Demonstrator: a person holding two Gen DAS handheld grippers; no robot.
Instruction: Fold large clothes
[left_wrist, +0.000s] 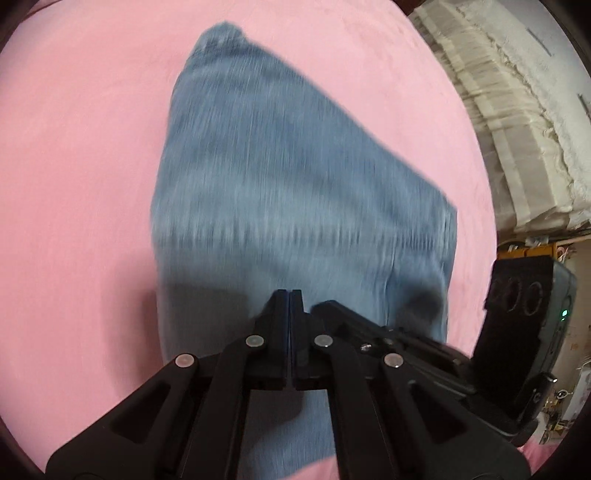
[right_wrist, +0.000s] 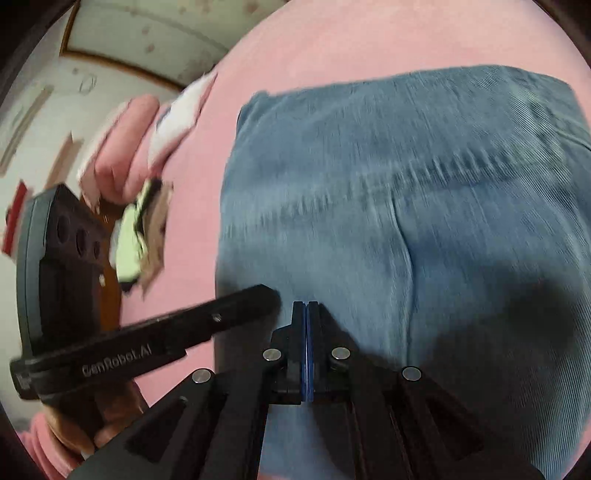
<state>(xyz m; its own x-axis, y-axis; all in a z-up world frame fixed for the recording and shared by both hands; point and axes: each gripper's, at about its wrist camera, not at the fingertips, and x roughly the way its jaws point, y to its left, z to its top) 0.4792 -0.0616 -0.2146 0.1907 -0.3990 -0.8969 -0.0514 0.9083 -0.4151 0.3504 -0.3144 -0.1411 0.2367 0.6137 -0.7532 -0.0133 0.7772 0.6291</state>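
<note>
Left wrist: ribbed blue denim jeans, tapering.

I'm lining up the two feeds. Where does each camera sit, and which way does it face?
Left wrist: on the left gripper, facing down at jeans on pink bedding; right gripper alongside.
Right wrist: on the right gripper, facing down at the jeans; left gripper and a hand visible.
Shared: jeans, bedding, both grippers shut.

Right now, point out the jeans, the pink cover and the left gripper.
jeans (left_wrist: 280, 177): left wrist view, middle of the denim.
pink cover (left_wrist: 85, 166): left wrist view, bare part beside the jeans.
left gripper (left_wrist: 290, 295): left wrist view, shut fingertips.
</note>
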